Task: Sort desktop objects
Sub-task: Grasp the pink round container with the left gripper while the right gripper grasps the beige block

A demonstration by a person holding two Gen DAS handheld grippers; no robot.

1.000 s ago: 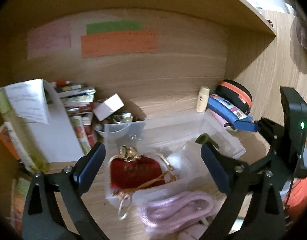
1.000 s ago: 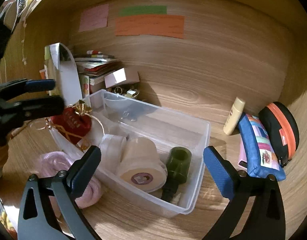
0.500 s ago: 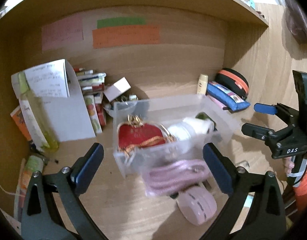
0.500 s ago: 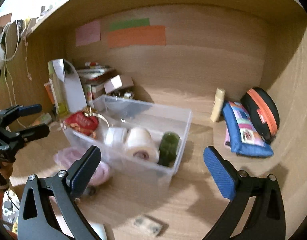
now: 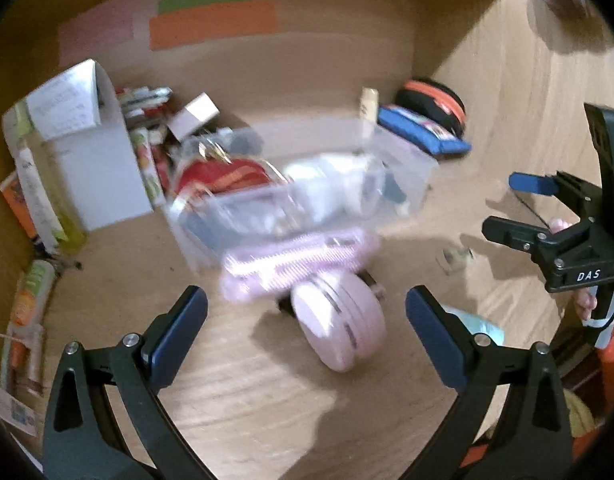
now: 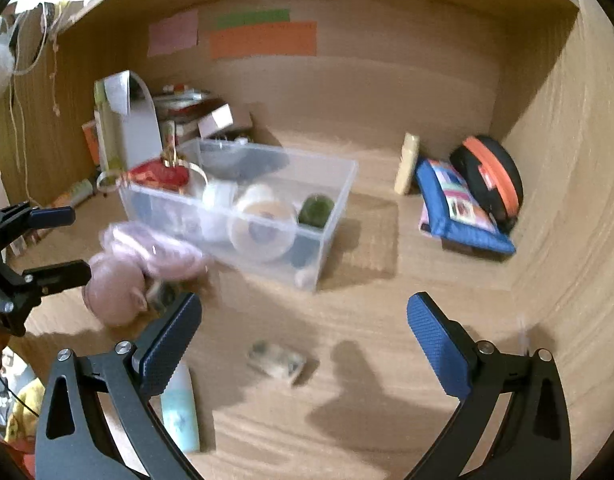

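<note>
— Starting at the left: what stands on the desk (image 6: pixel 387 400)?

— Wood-grain surface, enclosed by a wooden back wall and right side panel, with a shelf overhead. Pink, green and orange paper strips (image 6: pixel 263 38) are stuck to the back wall. At far left a white folded carton (image 5: pixel 95 152) stands upright beside stacked booklets (image 5: pixel 147 100).

— Centre?

— A clear plastic bin (image 6: pixel 327 208) holds a red pouch (image 6: pixel 159 174), tape rolls (image 6: pixel 263 220) and a dark green item (image 6: pixel 315 209). A pink corded device (image 5: pixel 339 320) lies on the desk touching the bin's front wall; the view is blurred there. A small clear packet (image 6: pixel 277 360) lies loose in front of the bin.

— Right?

— A cream tube (image 6: pixel 407 164), a blue pouch (image 6: pixel 459 208) and a black-and-orange case (image 6: pixel 491 180) rest against the corner.

— The tongs?

— Left gripper (image 5: pixel 307 328) spread wide, empty, the pink device just ahead between its fingers. Right gripper (image 6: pixel 305 336) also wide, empty, the clear packet lying just ahead between its fingers, not touching them.
</note>
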